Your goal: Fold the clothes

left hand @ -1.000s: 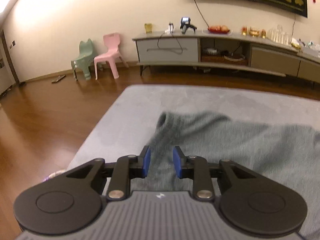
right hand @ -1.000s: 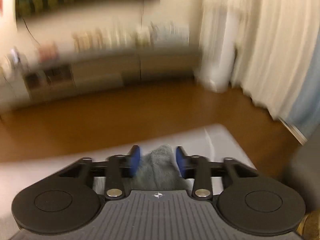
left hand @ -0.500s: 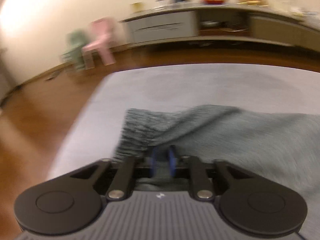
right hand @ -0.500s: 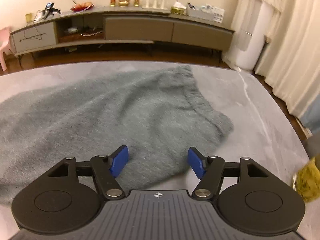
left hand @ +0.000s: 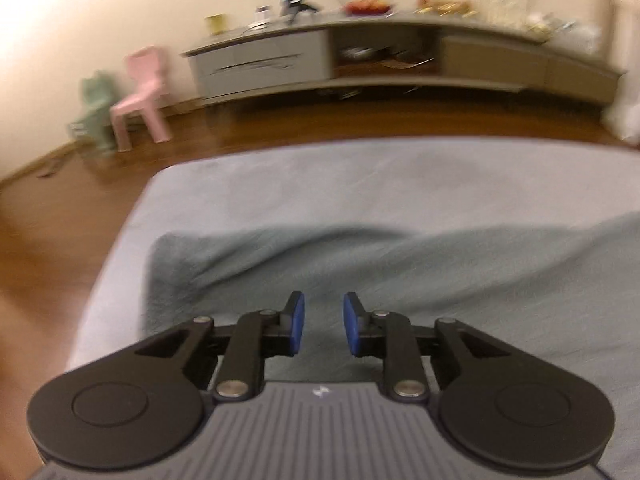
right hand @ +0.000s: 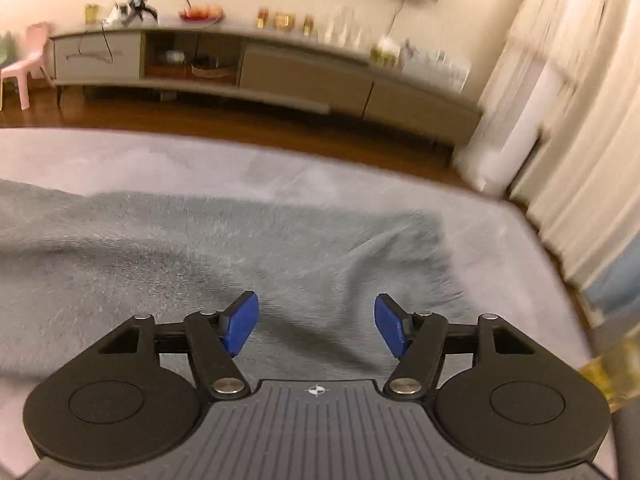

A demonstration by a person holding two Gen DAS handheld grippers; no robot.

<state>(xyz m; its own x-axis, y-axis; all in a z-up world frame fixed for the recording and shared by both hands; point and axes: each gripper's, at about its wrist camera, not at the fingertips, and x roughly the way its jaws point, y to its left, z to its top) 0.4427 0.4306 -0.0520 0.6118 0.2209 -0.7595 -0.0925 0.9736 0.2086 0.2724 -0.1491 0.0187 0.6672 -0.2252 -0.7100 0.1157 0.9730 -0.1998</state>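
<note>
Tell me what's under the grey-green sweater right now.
The grey-green sweater lies spread on a light grey plush surface, which shows bare beyond its far edge and off its corners. Whatever lies directly beneath the fabric is covered and cannot be seen.

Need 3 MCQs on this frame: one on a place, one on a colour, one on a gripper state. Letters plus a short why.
1. Where does the grey-green fleece garment lie?
A. on the wooden floor
B. on the grey mat
C. on the pink chair

2. What colour are the pads of the right gripper?
A. blue
B. red
C. white

3. How does the left gripper stand?
A. shut on the garment
B. open, nothing between the pads
C. out of view

Key: B, the garment is spread across the mat; A, both pads show blue; B, a gap shows between the pads, which have just been opening.
</note>
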